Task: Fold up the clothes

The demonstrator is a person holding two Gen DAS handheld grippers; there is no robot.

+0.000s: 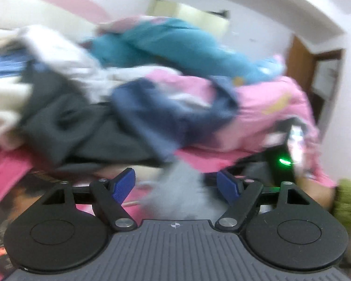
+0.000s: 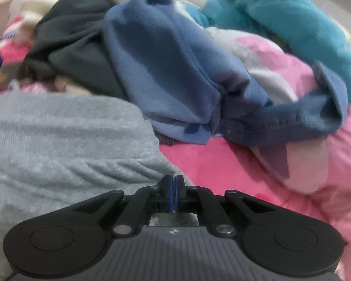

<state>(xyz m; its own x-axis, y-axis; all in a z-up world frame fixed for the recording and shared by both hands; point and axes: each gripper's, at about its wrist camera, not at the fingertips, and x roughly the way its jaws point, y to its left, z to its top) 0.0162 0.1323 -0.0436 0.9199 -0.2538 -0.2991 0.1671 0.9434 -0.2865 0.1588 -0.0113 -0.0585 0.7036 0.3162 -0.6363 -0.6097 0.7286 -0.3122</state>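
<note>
Scene: we stand at a bed with a pink cover (image 2: 222, 164), a heap of unfolded clothes piled across it.

Progress: we judge the folding barely begun; nothing in either view lies as a finished, squared stack.

In hand: the grey knitted garment (image 2: 58, 140) lies spread on the pink cover in front of the heap, at the near left of the right wrist view, and looks like the piece being worked.

Right gripper (image 2: 174, 194): its blue pads are pressed together at the grey garment's near edge; we cannot tell whether cloth is pinched between them.

Left gripper (image 1: 176, 185): its fingers stand wide apart with nothing between the pads, over a blurred patch of the same grey cloth.

Left to do: every garment in the heap, as far as we can see.

Count, blue: one denim-blue garment (image 2: 166, 70), one sleeve or leg trailing right across the cover.

Count, dark: one charcoal garment (image 2: 77, 46), touching the blue one on its left.

Count, teal: one teal garment (image 2: 304, 28), at the back right.

Count, pale: at least one white or cream piece (image 1: 9, 93); the left view is too blurred for us to count further.

Count, grippers: two.
</note>
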